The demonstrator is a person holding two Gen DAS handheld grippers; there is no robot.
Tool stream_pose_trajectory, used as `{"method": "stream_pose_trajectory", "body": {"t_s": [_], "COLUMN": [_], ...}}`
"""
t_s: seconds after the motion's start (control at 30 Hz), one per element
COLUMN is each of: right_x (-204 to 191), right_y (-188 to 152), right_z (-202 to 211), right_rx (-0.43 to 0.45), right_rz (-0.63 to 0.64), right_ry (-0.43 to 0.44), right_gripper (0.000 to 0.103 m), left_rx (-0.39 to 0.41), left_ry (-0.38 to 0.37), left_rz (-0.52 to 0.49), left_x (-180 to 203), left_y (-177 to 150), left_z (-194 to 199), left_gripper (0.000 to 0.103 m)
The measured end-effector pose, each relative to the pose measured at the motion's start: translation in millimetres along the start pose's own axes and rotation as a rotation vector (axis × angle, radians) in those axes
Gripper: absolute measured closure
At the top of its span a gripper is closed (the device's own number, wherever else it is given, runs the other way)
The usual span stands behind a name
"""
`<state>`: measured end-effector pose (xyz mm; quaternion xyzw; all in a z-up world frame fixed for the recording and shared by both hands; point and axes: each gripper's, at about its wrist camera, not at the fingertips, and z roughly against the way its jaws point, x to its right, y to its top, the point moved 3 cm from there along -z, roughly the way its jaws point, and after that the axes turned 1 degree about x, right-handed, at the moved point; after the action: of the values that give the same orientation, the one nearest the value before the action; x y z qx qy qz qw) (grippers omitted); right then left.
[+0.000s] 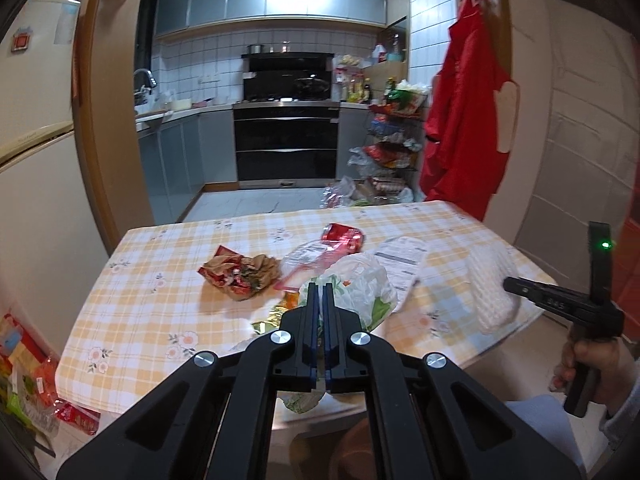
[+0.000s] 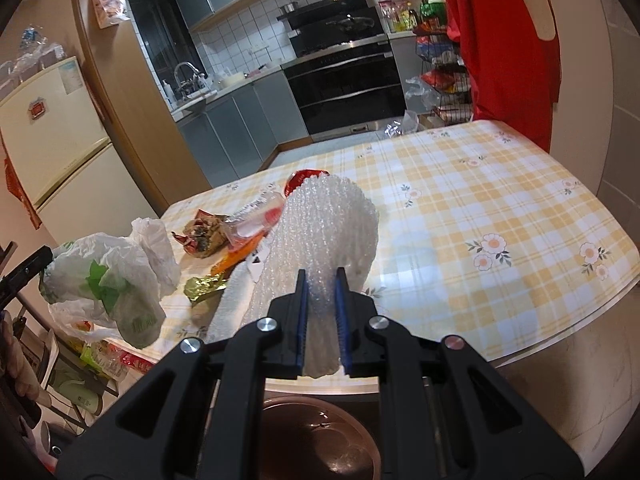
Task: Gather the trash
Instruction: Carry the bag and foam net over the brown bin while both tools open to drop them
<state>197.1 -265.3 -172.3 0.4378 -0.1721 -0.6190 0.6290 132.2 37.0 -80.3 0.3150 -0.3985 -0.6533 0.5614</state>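
Note:
My left gripper (image 1: 322, 286) is shut on a white and green plastic bag (image 1: 362, 284) and holds it over the near edge of the checked table (image 1: 160, 256); the bag also shows in the right wrist view (image 2: 108, 280). My right gripper (image 2: 322, 274) is shut on a roll of white bubble wrap (image 2: 328, 232), also seen from the left wrist view (image 1: 490, 284). On the table lie a crumpled brown and red wrapper (image 1: 240, 274), a red foil wrapper (image 1: 342, 236), a clear plastic packet (image 1: 308, 258), a gold foil scrap (image 2: 204, 286) and a white label sheet (image 1: 402, 258).
A dark round bin or pot (image 2: 316, 440) stands below the table's near edge. Packets and bags lie on the floor at left (image 1: 28, 380). A red apron (image 1: 464, 120) hangs on the right wall. A wire rack with snacks (image 1: 390, 148) stands beyond the table.

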Motion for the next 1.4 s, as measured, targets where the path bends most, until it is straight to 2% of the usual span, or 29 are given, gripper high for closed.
{"method": "stream_pose_trajectory", "body": {"t_s": [0.2,0.37,0.77,0.83,0.9,0.93,0.97,1.0,1.07,1.17,1.23,1.4], "right_x": [-9.4,-10.5,-0.8,0.1,0.2,-0.1,-1.0,-1.2,-3.4,-7.6,-12.3,-28.9], "right_y": [-2.4,-7.8,-26.4,-28.7,-31.0,-33.1,-34.6,-36.3,-41.9,-51.9,-58.1,-77.4], "right_z": [28.4,48.4,68.9,68.4,67.5,67.0,66.5,65.3,61.9,55.0,51.2,39.8], "right_rx": [0.038,0.059,0.053,0.050,0.046,0.044,0.042,0.038,0.025,-0.004,-0.021,-0.081], "right_rz": [0.023,0.035,0.028,0.026,0.023,0.024,0.024,0.026,0.030,0.037,0.047,0.085], "right_ry": [0.012,0.009,-0.010,-0.011,-0.010,-0.009,-0.009,-0.009,-0.007,-0.002,0.004,0.025], "right_gripper": [0.087,0.087,0.087,0.087,0.087,0.087,0.087,0.087,0.087,0.087,0.087,0.087], "left_rx": [-0.017,-0.058,-0.238,-0.271,-0.292,-0.292,-0.290,-0.281,-0.276,-0.237,-0.210,-0.158], "left_ry": [-0.100,-0.179,-0.331,-0.358,-0.350,-0.342,-0.332,-0.313,-0.291,-0.249,-0.215,-0.094], "left_rz": [0.048,0.045,0.037,0.029,0.014,0.010,0.009,0.014,0.022,0.040,0.052,0.102], "left_x": [20.6,45.9,99.7,105.9,109.9,109.8,109.1,106.0,99.4,88.0,79.4,49.0], "left_y": [-13.3,-34.2,-98.1,-109.2,-117.7,-120.8,-122.5,-124.2,-122.3,-115.1,-110.3,-106.3], "left_z": [24.4,29.0,-7.8,-17.0,-25.5,-27.8,-28.2,-27.8,-25.4,-15.8,-8.7,5.0], "left_gripper": [0.100,0.100,0.100,0.092,0.069,0.061,0.049,0.040,0.029,0.016,0.012,0.007]}}
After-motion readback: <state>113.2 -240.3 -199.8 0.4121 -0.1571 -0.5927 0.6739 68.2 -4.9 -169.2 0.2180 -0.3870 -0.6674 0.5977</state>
